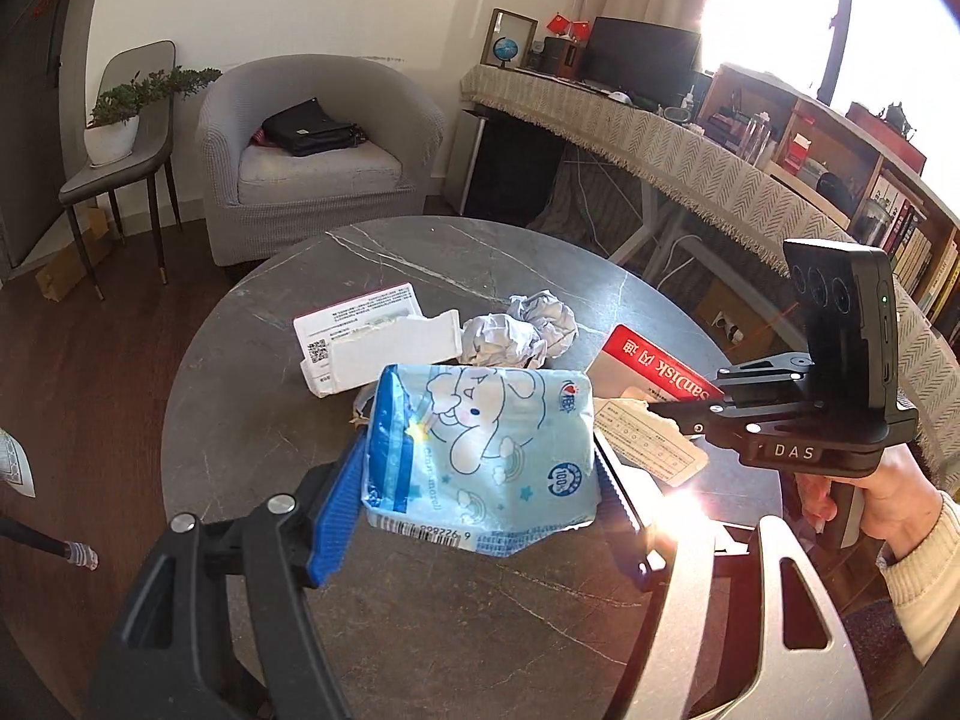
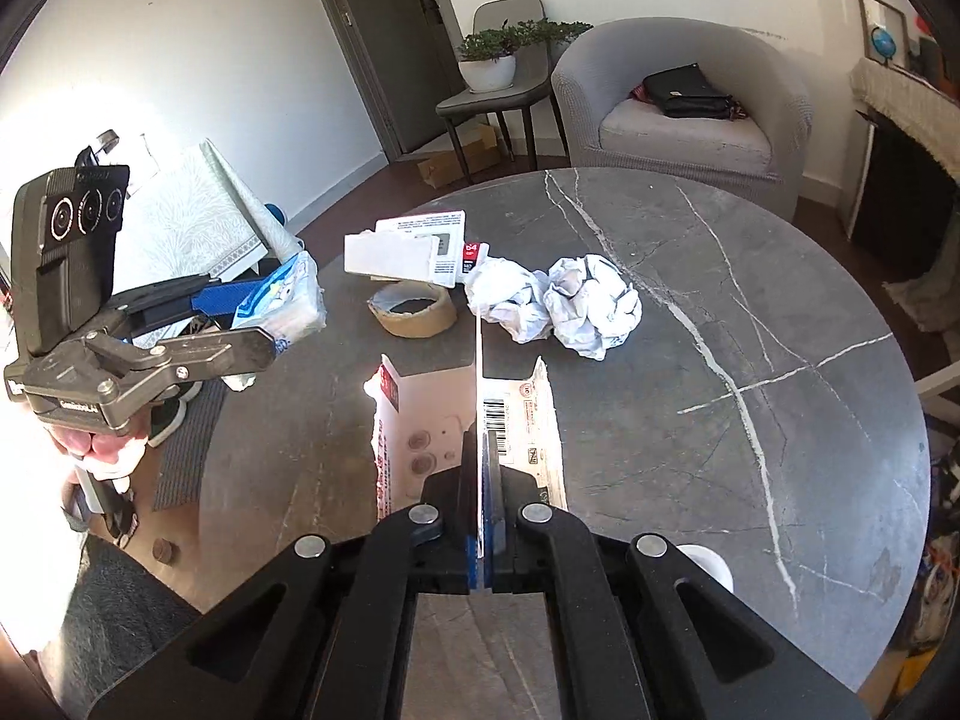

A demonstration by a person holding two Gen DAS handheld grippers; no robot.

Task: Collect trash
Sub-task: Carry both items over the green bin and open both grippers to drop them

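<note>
Two items in hand: left gripper (image 1: 480, 480) clamps a blue tissue pack (image 1: 480, 450); right gripper (image 2: 480, 516) is pinched on torn red packaging (image 2: 474, 414). Left on round table (image 2: 750, 300): tape roll (image 2: 414, 312), crumpled papers (image 2: 558, 300), white card box (image 2: 408, 252).

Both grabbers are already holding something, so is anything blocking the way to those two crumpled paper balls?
Nothing visible sits in front of the two crumpled white paper balls; bare grey marble tabletop surrounds them on the near side.

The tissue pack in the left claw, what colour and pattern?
Light blue tissue pack with a white cartoon puppy; clearest in the left wrist view.
</note>
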